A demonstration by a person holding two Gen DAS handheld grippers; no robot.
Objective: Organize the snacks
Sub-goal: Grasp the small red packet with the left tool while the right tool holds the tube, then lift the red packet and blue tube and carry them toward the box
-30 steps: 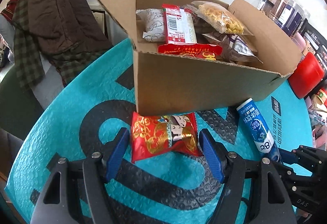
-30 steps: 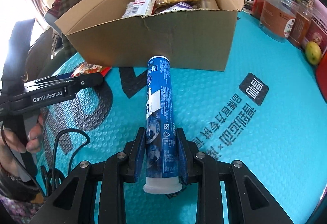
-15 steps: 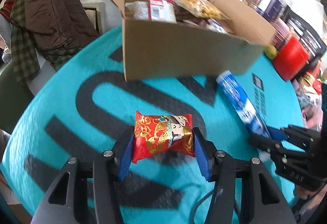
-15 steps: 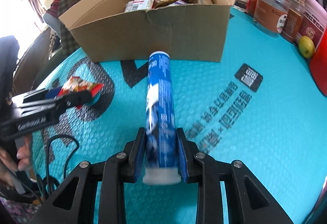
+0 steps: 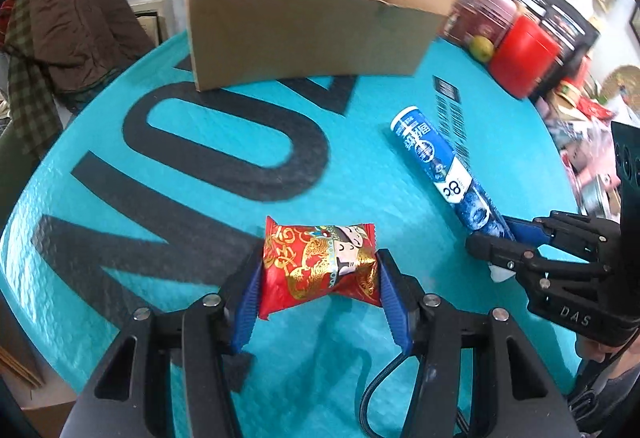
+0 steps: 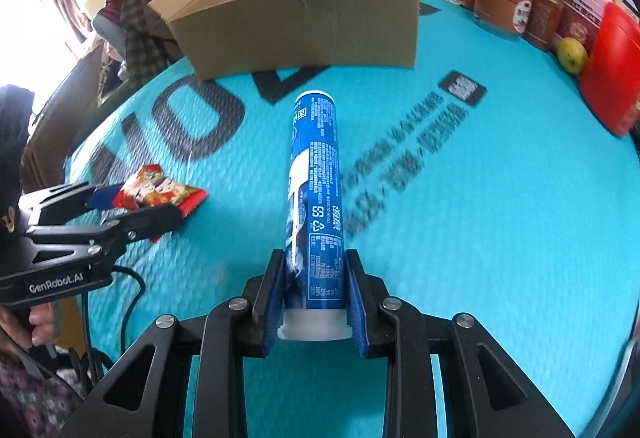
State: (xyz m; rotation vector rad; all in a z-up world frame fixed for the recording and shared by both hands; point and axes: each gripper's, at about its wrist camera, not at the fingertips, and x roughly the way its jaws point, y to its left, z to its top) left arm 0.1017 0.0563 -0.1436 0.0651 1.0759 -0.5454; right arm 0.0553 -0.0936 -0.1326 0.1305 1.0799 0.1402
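- I see a teal bubble mat (image 5: 192, 230) with big black letters covering the table.
- Brown and plaid clothing (image 5: 68, 34) is heaped at far left.
- A red canister (image 6: 612, 74), a green fruit (image 6: 573, 55) and jars (image 6: 502, 4) crowd my right edge.

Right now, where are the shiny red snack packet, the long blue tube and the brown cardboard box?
shiny red snack packet (image 5: 318, 268), left wrist view, front face.
long blue tube (image 6: 316, 198), right wrist view, middle of printed side.
brown cardboard box (image 5: 304, 42), left wrist view, front wall.

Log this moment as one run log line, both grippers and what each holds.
left gripper: shut on red snack packet | right gripper: shut on blue tube | cardboard box: open, snacks inside | both items off box, over teal mat
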